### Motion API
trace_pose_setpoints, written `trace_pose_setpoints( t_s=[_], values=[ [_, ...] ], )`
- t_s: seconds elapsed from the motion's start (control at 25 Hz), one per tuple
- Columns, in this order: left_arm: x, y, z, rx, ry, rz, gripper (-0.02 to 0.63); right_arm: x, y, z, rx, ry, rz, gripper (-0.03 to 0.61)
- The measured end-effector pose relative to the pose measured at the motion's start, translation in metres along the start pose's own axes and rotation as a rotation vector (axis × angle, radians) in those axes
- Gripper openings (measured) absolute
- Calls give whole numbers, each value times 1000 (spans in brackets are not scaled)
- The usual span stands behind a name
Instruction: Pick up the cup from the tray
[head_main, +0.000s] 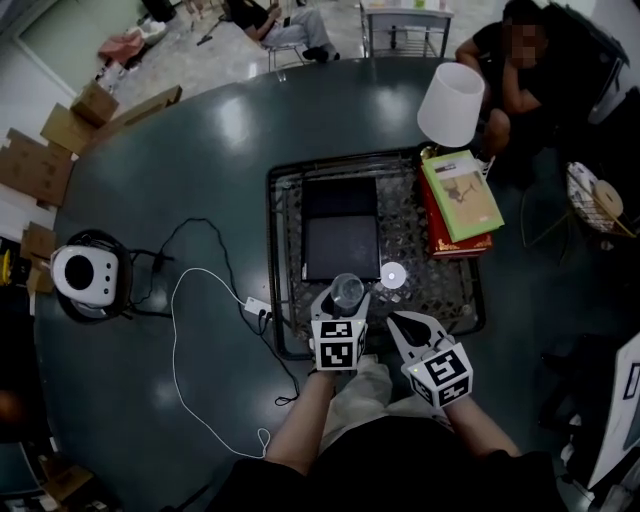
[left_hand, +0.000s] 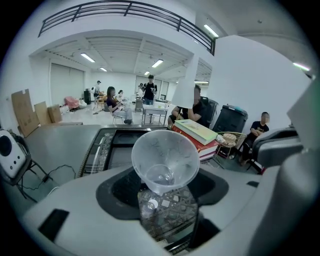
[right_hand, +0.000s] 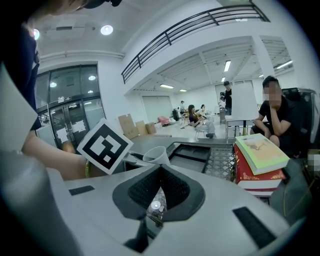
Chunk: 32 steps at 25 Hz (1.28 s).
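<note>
A clear plastic cup (head_main: 347, 291) stands between the jaws of my left gripper (head_main: 346, 301), over the near part of the black mesh tray (head_main: 272, 260). In the left gripper view the cup (left_hand: 165, 160) is tilted with its mouth toward the camera. The left gripper (left_hand: 162, 189) is shut on its lower part, and tray mesh shows beneath it. My right gripper (head_main: 397, 320) hovers at the tray's near edge, just right of the cup. Its jaws (right_hand: 160, 172) are shut on nothing. The right gripper view shows the cup (right_hand: 157, 155) to the left.
Two black boxes (head_main: 341, 230) and a small white round object (head_main: 393, 275) lie in the tray. A stack of books (head_main: 460, 200) and a white lamp shade (head_main: 450, 103) stand to its right. A white speaker (head_main: 88, 275) and a white cable (head_main: 190, 340) lie left. A person (head_main: 520, 70) sits at the table's far side.
</note>
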<state>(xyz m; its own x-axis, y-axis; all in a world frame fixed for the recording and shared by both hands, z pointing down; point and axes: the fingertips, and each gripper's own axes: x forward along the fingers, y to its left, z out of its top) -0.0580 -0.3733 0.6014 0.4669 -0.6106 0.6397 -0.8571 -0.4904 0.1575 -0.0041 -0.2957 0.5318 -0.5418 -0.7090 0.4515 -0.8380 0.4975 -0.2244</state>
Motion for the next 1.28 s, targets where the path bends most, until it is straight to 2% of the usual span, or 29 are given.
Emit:
trace_pose_setpoints(
  t_s=[0.76,1.28],
  values=[
    [-77,-37,-7,6,-52,-35,287,-24,24,8,-81,-34,49,12],
    [-101,-38,-17,0,-75,-21,287,-35,43,0,-117,-29,78,12]
  ],
)
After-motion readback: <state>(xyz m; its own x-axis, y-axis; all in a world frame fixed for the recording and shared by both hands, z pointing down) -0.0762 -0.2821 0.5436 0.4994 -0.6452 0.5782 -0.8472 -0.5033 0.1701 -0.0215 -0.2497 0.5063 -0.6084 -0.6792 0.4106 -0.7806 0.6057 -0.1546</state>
